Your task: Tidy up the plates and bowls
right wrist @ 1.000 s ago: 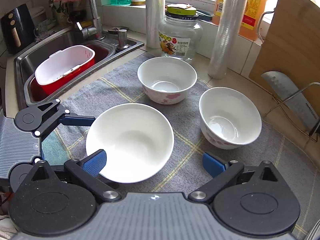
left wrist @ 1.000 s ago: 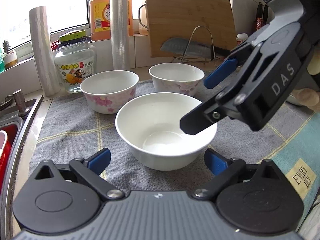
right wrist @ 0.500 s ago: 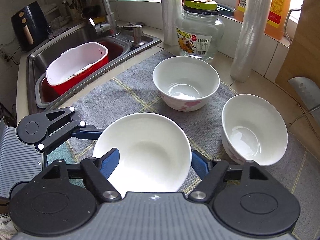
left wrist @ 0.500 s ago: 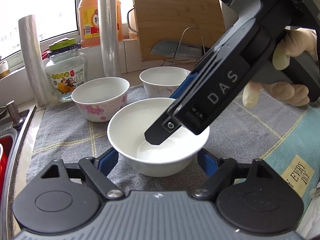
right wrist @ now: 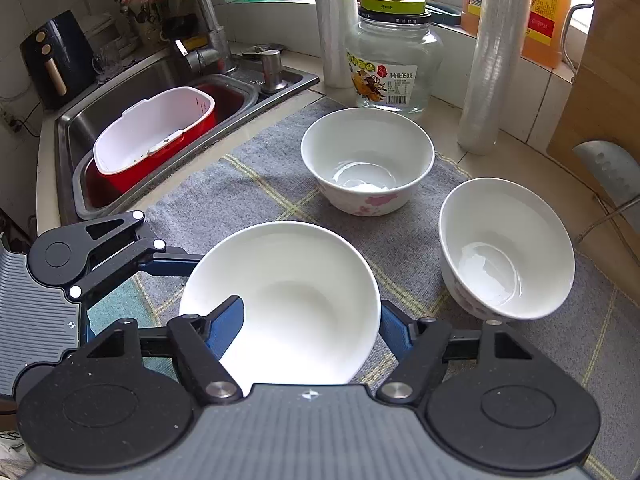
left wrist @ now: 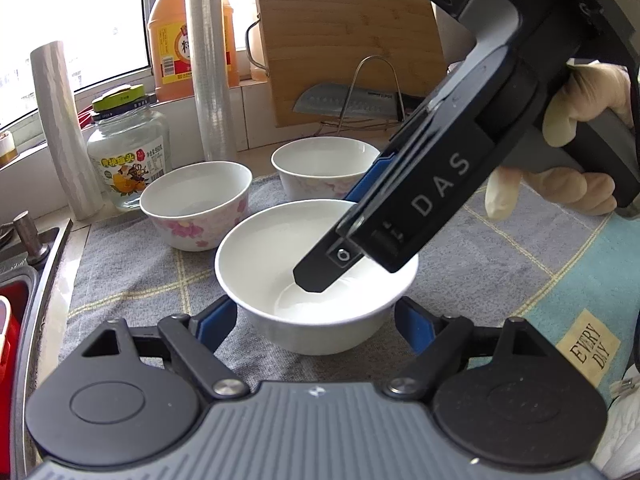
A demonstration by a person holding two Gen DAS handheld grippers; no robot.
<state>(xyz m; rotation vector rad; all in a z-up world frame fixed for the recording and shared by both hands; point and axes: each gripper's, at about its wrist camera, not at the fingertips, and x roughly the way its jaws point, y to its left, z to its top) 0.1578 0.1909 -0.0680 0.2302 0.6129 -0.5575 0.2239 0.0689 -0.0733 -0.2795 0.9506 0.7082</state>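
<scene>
Left gripper (left wrist: 316, 316): we see its jaws spread wide, flanking the plain white bowl (left wrist: 316, 276), no contact seen.
Right gripper (right wrist: 312, 324): wide apart; one finger inside that bowl, one outside.
Beyond: two floral bowls (right wrist: 367, 159) on our grey cloth (right wrist: 240, 196).

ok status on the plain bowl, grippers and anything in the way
Right gripper open, one finger inside plain white bowl. Left gripper open, straddling it. Two floral bowls stand apart behind.
</scene>
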